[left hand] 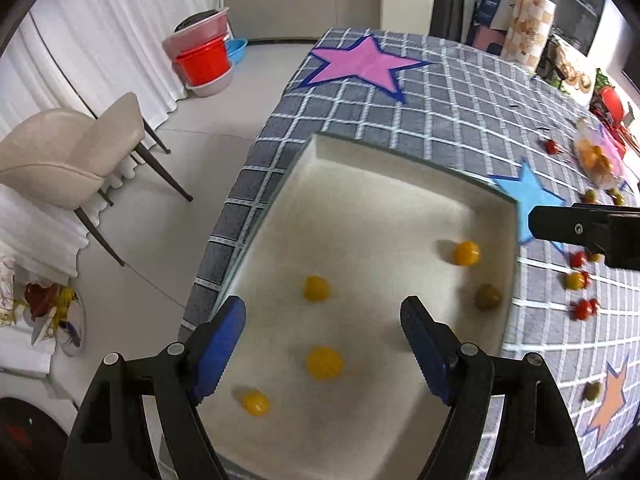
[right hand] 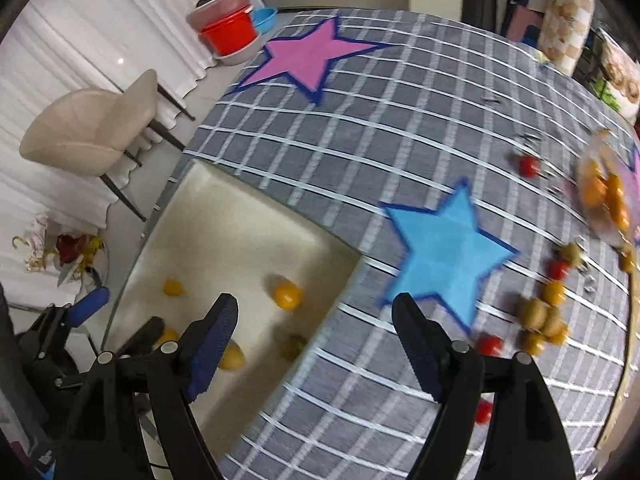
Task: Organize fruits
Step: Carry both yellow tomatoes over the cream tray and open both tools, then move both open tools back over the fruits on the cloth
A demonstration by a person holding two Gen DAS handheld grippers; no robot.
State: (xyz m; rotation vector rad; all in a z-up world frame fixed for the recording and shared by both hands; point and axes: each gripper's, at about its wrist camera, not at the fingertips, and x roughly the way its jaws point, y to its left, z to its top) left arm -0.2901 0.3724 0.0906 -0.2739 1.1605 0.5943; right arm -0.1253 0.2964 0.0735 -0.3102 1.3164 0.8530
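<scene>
A white square tray sits at the table's left edge and holds several yellow cherry tomatoes and one green one. My left gripper hovers open and empty over the tray. My right gripper is open and empty above the tray's right corner; one of its fingers shows in the left wrist view. Loose red, yellow and green tomatoes lie on the cloth at the right. A clear bag of orange fruit lies further back.
The table has a grey checked cloth with pink, blue and orange stars. A beige chair stands on the floor to the left, with red and pink tubs beyond. Boxes and packages stand at the table's far side.
</scene>
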